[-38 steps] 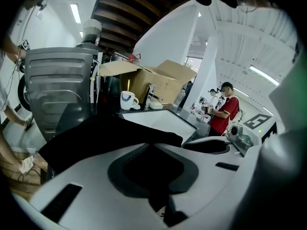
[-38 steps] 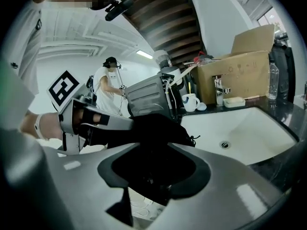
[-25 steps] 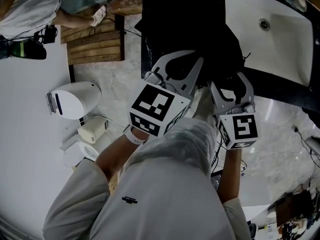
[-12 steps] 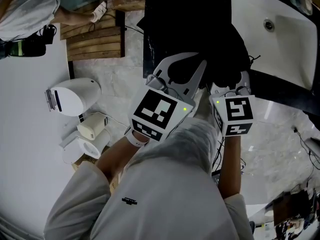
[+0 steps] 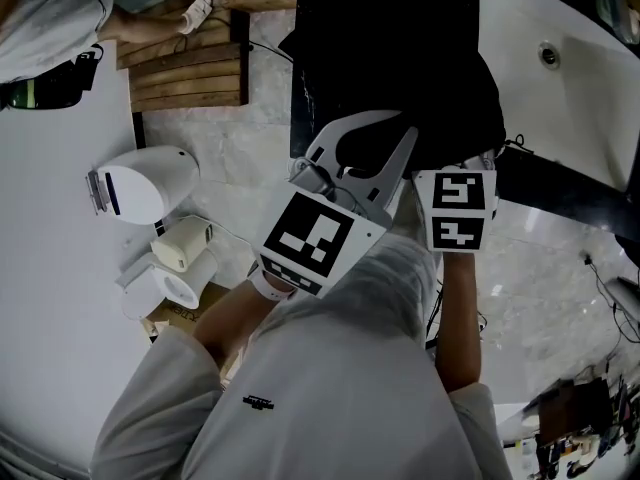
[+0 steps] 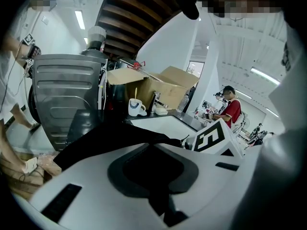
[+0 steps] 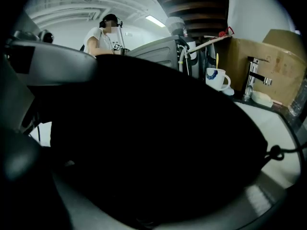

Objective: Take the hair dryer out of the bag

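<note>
The black bag (image 5: 400,58) lies on the dark counter, and the hair dryer is not visible in any view. My left gripper (image 5: 405,126) is shut on the bag's near edge; black cloth (image 6: 110,140) stretches away from its joined tips. My right gripper (image 5: 466,164) has its jaws sunk out of sight in the bag's cloth, so only its marker cube (image 5: 458,211) shows. In the right gripper view the bag (image 7: 158,128) fills the space between the wide jaws. Those jaws have just been opening further, and nothing shows the pads pressing on it.
A white sink basin (image 5: 560,68) sits to the right of the bag, with a tap (image 7: 252,78) and a mug (image 7: 216,78) behind. On the floor at left are a wooden pallet (image 5: 185,63), a white round appliance (image 5: 140,188) and paper rolls (image 5: 180,258). Other people stand around.
My right gripper has moved forward and down into the bag, so its jaws, visible before, are now hidden by black cloth. The left gripper has kept its place.
</note>
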### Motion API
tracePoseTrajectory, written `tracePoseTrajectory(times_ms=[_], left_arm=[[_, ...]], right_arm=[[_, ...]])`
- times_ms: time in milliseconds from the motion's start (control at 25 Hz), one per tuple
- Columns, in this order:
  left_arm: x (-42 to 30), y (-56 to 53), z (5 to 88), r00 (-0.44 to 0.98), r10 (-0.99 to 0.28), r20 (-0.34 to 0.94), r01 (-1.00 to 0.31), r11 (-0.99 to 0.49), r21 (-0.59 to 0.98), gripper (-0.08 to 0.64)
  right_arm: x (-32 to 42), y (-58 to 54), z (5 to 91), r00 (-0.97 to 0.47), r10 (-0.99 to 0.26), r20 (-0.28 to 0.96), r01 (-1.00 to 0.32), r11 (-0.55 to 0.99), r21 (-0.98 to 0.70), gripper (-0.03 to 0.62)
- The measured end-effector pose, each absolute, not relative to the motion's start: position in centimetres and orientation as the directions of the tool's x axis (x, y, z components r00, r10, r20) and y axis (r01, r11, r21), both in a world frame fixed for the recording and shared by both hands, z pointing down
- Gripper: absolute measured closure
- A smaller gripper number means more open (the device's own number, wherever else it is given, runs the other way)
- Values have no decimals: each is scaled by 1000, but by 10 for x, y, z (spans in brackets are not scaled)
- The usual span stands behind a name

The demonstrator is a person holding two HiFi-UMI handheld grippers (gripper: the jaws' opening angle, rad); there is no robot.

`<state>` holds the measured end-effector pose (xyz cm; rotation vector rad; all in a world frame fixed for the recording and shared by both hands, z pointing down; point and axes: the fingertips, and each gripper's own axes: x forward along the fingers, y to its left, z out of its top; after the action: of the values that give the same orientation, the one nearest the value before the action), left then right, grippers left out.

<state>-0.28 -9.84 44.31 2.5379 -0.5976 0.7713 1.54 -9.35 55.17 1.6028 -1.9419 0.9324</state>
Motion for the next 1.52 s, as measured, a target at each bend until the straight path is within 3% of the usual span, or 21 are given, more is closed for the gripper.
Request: tracePoseTrajectory(times_ms=[200,400,680,1160,1520], left_arm=[[-4,-100,445,761,-266,592,-505,-816,282,537],[-5,-105,448,761,-270,590,-511,-810,289,537],[0,-100,449,766,-248,592,-488,-825,285,537],[0,-101,444,759,-264,595,-488,-835,252,537],[-5,-108,438,749,-280,600,-494,-840,224,537]], right_arm=[[13,-98,560,-221,-655,723,-971,77,-227,308],[10,-98,562,-256,-648,718,-963,109,-245,349],[16,-98,543,-338,-691,638,-922,106,-373,368],[20,-79,516,-349,-735,581,-873,30,-486,379],[33,-63,495,-392,-788,475,-658,-120,-743,379]])
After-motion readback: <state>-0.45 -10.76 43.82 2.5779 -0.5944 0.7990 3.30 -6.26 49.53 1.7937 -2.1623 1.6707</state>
